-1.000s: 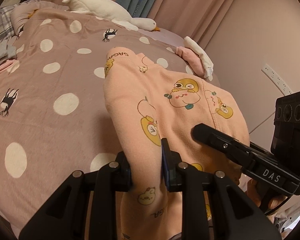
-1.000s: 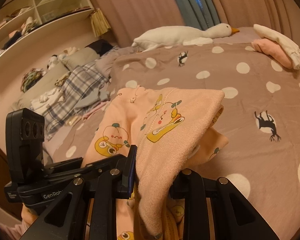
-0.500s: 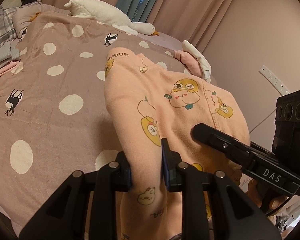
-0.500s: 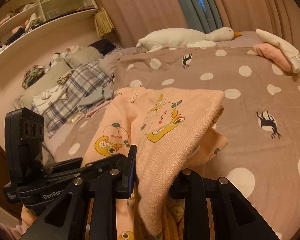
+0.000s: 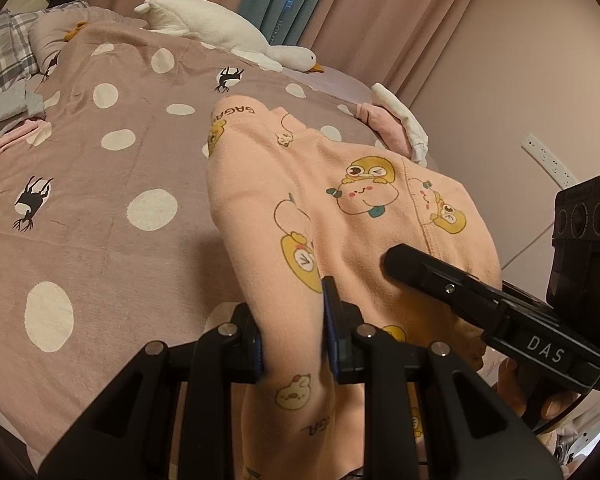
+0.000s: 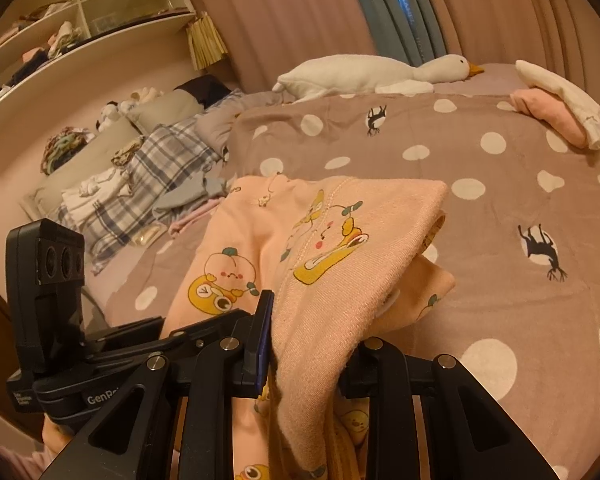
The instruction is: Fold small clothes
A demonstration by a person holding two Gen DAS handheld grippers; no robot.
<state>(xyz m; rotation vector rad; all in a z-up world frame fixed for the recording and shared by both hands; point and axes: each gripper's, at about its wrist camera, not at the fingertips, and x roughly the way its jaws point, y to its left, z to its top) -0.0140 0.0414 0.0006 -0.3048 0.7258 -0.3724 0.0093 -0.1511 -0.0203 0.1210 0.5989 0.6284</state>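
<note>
Peach-coloured cotton with yellow cartoon animals makes up the small garment (image 5: 352, 216), which fills the centre and lower half of both views. It is lifted above the bed and hangs forward in a bunched fold. The left gripper (image 5: 292, 336) has its two fingers closed on a fold of this fabric at the lower centre of the left wrist view. The right gripper (image 6: 308, 344) pinches another thick fold in the same way at the lower centre of the right wrist view, where the cloth drapes over one finger and hides it. In the left wrist view the right gripper also shows at the lower right, and its black body lies in front of the garment's right part. A hand (image 5: 516, 392) is visible under it.

Below and behind the garment lies the brown bedspread (image 5: 100, 208) with white dots and small black deer figures. At the far edge of the bed, in the upper part of both views, a white plush goose (image 6: 372, 74) lies stretched out. A pink and white folded cloth pile (image 6: 556, 112) sits at the upper right of the right wrist view. At the left of that view are a plaid blanket (image 6: 140, 184), loose clothes and shelves (image 6: 80, 12). Pink curtains (image 5: 380, 12) with a blue strip hang behind the bed.
</note>
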